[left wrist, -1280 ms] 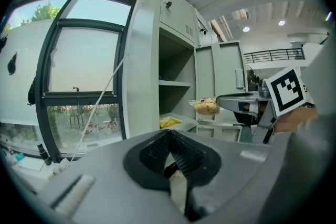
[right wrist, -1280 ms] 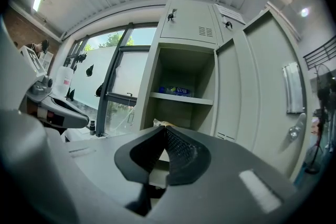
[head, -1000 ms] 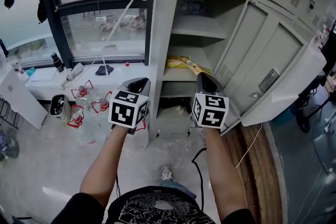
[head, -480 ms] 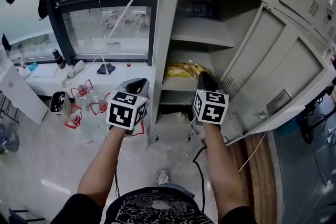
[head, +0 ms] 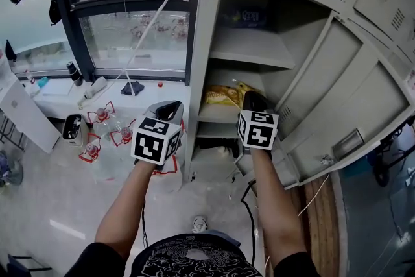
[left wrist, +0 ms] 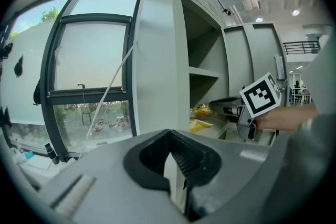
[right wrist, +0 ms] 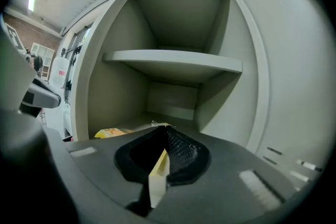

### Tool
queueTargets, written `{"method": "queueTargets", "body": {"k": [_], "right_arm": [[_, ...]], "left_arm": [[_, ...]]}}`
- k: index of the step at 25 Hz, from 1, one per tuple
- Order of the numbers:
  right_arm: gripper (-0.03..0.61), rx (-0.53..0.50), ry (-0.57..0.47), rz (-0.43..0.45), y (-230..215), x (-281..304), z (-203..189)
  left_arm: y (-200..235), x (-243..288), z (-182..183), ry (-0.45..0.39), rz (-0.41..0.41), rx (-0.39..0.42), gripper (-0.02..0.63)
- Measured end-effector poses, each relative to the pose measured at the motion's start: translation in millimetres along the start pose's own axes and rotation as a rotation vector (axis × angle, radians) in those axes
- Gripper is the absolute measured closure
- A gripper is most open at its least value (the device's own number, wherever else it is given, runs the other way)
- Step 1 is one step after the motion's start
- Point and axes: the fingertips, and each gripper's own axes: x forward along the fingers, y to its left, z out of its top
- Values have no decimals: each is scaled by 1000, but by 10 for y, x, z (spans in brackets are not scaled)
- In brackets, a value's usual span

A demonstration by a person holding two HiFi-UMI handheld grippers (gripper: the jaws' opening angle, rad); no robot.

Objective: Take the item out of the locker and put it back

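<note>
On grey metal locker shelf [head: 217, 115], crinkly yellow bag [head: 222, 95], edge clamped in right gripper [right wrist: 163, 157]; left gripper [left wrist: 170, 162] closed.

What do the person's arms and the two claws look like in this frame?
Both the left claw and the right claw are dark grey moulded bodies with black ribbed pads, each carrying a white cube printed with black square markers. Forearms are bare; the person wears a black short-sleeved T-shirt with a white pattern.
</note>
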Motion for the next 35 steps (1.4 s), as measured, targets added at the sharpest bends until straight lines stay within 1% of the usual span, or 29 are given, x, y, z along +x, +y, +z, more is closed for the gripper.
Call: {"method": "queueTargets", "body": {"k": [18,35], "right_arm": [[549,-24,82,63,146,202,-178],[541,-18,137,58,195,147,-358]], "left_arm": [[127,36,-118,31,38,-15,614],[120,-59,-137,30,38,-13,614]]}}
